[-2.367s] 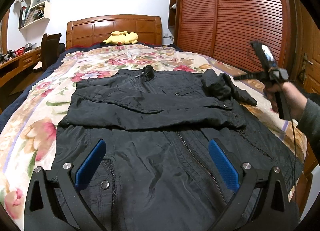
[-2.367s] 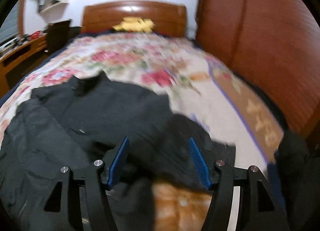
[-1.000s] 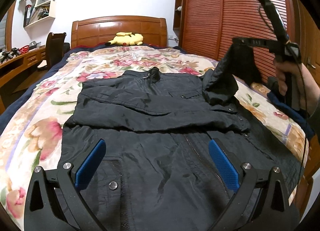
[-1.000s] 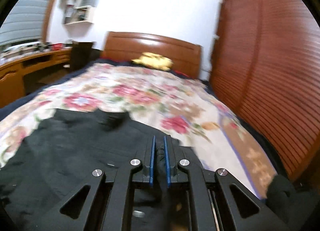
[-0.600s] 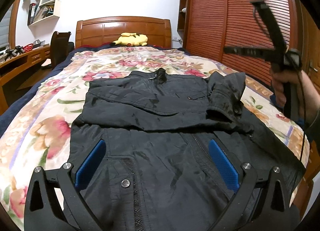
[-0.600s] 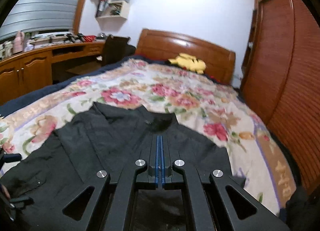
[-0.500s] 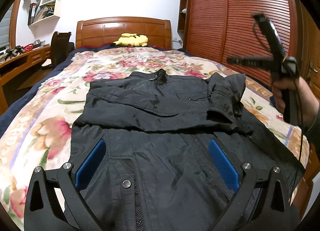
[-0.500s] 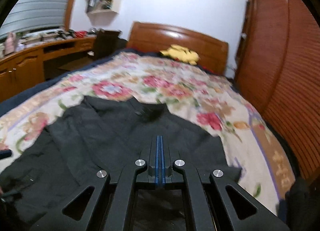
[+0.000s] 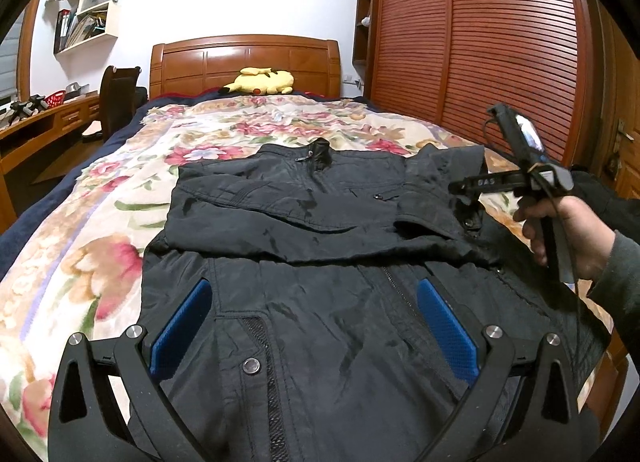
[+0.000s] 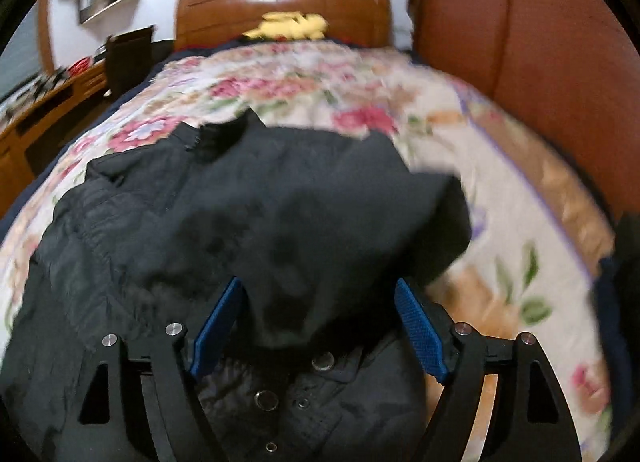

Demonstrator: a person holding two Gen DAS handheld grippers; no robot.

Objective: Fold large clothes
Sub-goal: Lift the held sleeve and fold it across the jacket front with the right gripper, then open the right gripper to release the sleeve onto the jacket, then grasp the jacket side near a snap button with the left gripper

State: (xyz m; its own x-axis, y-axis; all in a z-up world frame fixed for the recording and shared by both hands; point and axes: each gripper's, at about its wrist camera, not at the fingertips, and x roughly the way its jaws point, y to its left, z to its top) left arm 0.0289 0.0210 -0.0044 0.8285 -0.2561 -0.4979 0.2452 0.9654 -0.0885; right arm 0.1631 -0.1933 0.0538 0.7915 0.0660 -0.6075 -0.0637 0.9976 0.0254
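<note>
A black zip-up jacket point(image 9: 320, 282) lies front-up on the flowered bedspread point(image 9: 100, 230), collar toward the headboard. One sleeve is folded across the chest; the right sleeve point(image 9: 436, 182) lies bunched at the right shoulder. My left gripper point(image 9: 314, 322) is open and empty, hovering over the jacket's lower front. My right gripper point(image 10: 318, 322) is open over the bunched sleeve point(image 10: 320, 222) and snap buttons; it also shows in the left wrist view point(image 9: 460, 187), hand-held at the jacket's right edge.
A yellow plush toy point(image 9: 260, 80) lies by the wooden headboard point(image 9: 244, 62). A slatted wooden wardrobe point(image 9: 480, 42) runs along the right. A desk point(image 9: 36, 130) and chair point(image 9: 118, 98) stand at the left. The bed's right edge is close to the jacket.
My right gripper lifted the right sleeve toward the chest, let it drop, then came down and opened over it. The left gripper stayed open and nearly still.
</note>
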